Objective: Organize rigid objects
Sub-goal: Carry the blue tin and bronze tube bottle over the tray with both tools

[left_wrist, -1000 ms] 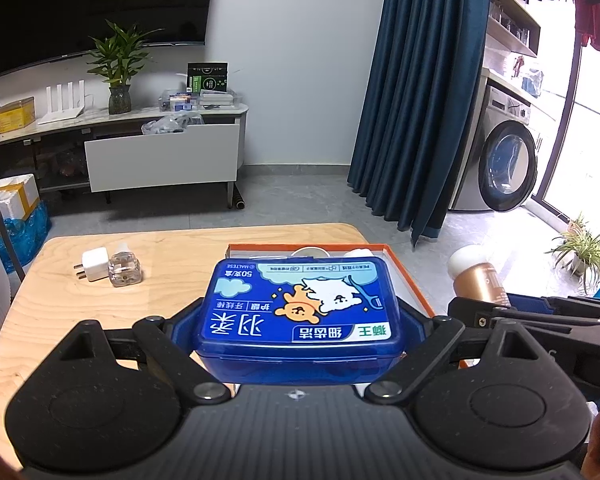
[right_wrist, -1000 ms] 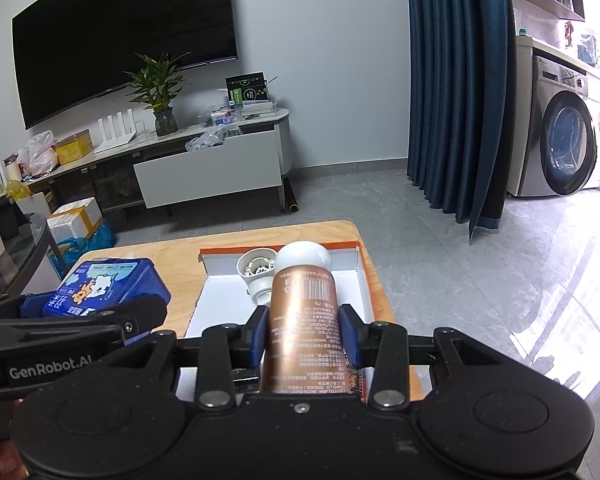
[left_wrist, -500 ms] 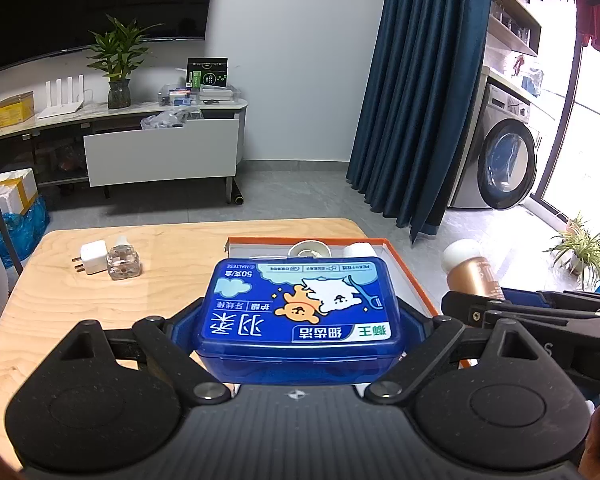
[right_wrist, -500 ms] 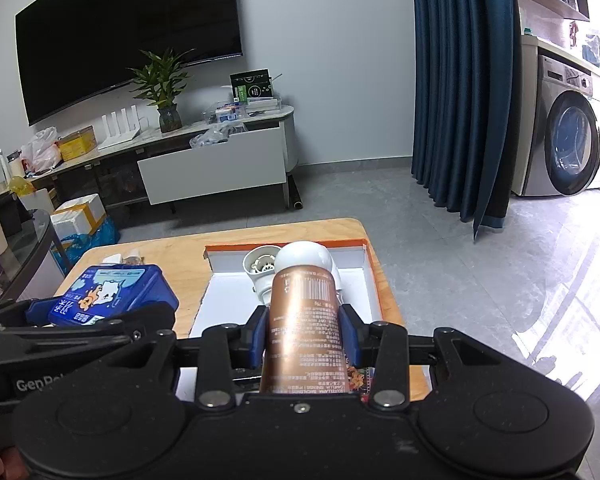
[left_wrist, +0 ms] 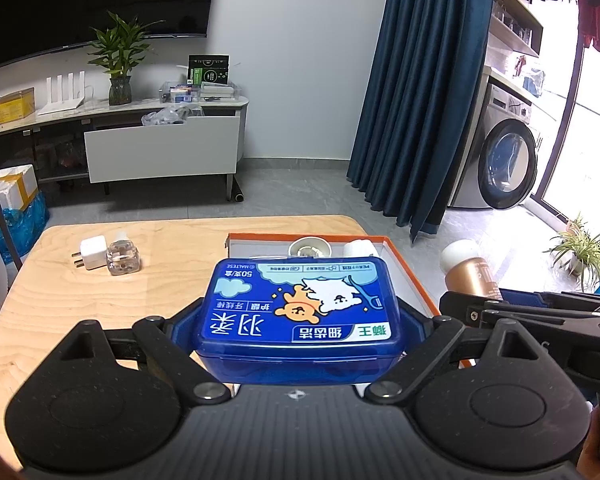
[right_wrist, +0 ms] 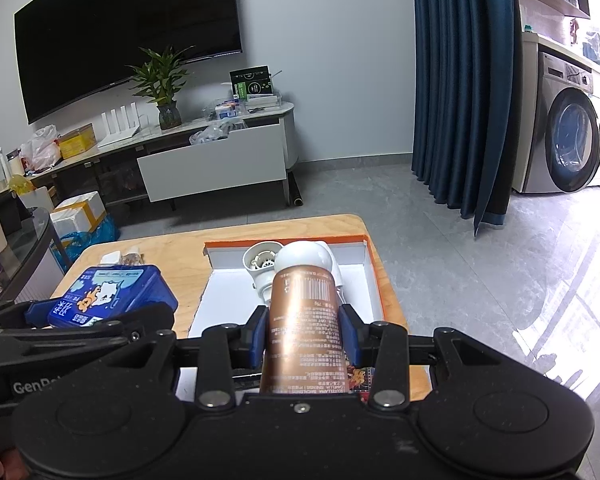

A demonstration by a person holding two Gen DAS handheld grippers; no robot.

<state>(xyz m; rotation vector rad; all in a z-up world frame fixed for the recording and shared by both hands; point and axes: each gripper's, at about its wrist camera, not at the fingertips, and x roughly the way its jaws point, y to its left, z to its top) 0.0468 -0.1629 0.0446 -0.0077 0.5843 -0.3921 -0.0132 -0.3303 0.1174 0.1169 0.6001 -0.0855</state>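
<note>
Blue floss box [left_wrist: 300, 312], lid up with cartoon bear and white animal, clamped at both sides by left gripper [left_wrist: 300, 320]; held above wooden table [left_wrist: 172, 248], near edge of orange tray [left_wrist: 404, 264]. Printing on lid upside down from left wrist view. Same box visible at left from right wrist view [right_wrist: 108, 296], fingers closed on its sides.

Copper bottle [right_wrist: 304, 320] with white cap, pinched between blue pads [right_wrist: 350, 336] of right gripper [right_wrist: 304, 336], lying along finger line with cap pointing forward. Held over the tray [right_wrist: 374, 276], above its near half. From left wrist view, bottle [left_wrist: 468, 276] seen at right, beyond tray's right rim, cap tilted up and away.

Inside tray, on white floor near far wall: white cup-like part [right_wrist: 260, 260] with ribbed interior, and a second white rounded piece partly hidden behind the bottle cap. Something printed in red and dark colours at tray's near end, mostly hidden by right gripper.

On table left of tray, well apart from it: white plug [left_wrist: 90, 252] and clear small bottle [left_wrist: 122, 256], touching or just beside each other.

Beyond table: grey floor, low TV cabinet with a potted plant [left_wrist: 118, 60], blue curtain [left_wrist: 420, 92], washing machine [left_wrist: 500, 160] at right.
</note>
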